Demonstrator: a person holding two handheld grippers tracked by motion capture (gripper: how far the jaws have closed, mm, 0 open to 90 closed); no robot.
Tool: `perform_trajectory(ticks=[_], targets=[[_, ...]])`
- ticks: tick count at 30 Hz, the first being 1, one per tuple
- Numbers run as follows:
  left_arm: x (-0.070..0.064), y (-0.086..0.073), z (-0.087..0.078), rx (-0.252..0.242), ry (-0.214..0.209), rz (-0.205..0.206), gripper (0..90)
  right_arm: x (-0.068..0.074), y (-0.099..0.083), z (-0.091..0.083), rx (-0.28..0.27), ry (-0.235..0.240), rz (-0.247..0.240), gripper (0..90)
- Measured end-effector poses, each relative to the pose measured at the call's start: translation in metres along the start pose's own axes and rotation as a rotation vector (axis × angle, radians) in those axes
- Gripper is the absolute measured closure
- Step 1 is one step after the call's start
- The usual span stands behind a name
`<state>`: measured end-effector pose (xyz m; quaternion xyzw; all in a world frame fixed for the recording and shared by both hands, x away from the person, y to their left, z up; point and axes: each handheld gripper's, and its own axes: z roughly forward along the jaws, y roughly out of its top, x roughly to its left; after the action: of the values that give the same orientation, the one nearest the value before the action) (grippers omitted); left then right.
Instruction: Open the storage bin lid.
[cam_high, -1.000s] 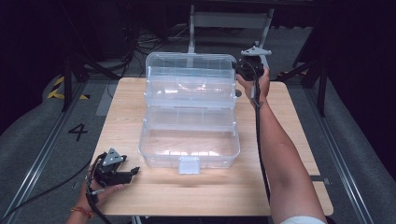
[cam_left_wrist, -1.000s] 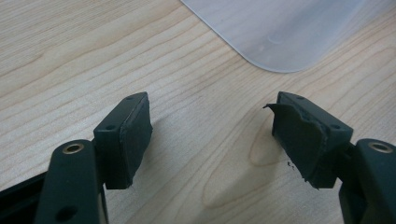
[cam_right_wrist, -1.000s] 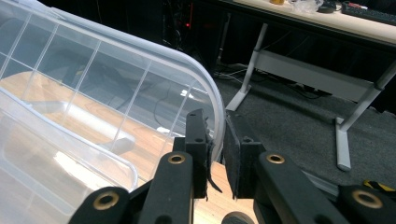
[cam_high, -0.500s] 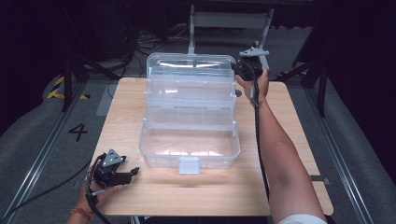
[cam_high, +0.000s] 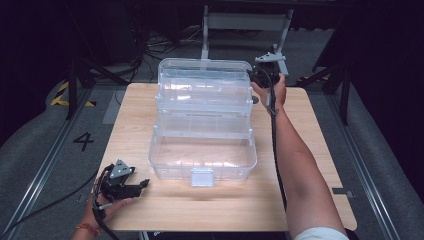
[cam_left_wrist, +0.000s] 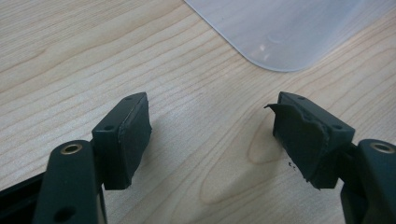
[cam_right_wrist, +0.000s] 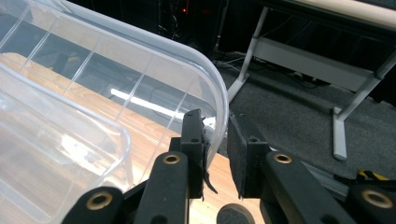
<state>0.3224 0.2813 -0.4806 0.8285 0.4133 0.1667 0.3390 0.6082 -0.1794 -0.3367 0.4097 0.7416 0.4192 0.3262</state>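
- Near the table's front left corner in the high view, the left gripper (cam_high: 131, 187) rests low over the wooden table (cam_high: 320, 150), held by the person's left hand (cam_high: 100, 207); a dark cable trails from it off the table edge.
- From the left gripper view, that gripper (cam_left_wrist: 210, 133) has its jaws spread wide apart with only bare wood between them; the torn black pad (cam_left_wrist: 299, 140) on one jaw shows ragged edges.
- Ahead of those jaws lies a rounded corner of the clear plastic organiser box (cam_left_wrist: 285, 32), near but not touching them.
- At the table's middle, the organiser box (cam_high: 202, 125) stands opened out in stepped tiers: a front tray with a latch tab (cam_high: 202, 177), middle tiers, and the raised lid (cam_high: 202, 72) at the back. All compartments that can be seen look empty.
- At the box's back right corner, the right gripper (cam_high: 257, 80) meets the lid's edge, held by the person's right hand (cam_high: 272, 92) on an outstretched forearm.
- From the right gripper view, the right gripper (cam_right_wrist: 215, 140) has its jaws nearly together, one on each side of the lid's curved rim (cam_right_wrist: 219, 100); whether both pads press the plastic I cannot tell.
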Motion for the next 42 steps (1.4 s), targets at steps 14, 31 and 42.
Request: perform_trajectory(ticks=[14, 31, 42], targets=[[0.000, 0.001, 0.001, 0.005, -0.004, -0.002, 26.7, 0.001, -0.007, 0.001, 0.026, 0.041, -0.009, 82.6], [0.000, 0.001, 0.001, 0.005, -0.005, -0.002, 26.6, 0.004, -0.010, -0.002, 0.037, 0.050, -0.038, 81.0], [0.000, 0.002, 0.002, 0.006, -0.004, 0.002, 26.5, 0.006, -0.009, -0.021, 0.016, 0.062, -0.072, 80.8]])
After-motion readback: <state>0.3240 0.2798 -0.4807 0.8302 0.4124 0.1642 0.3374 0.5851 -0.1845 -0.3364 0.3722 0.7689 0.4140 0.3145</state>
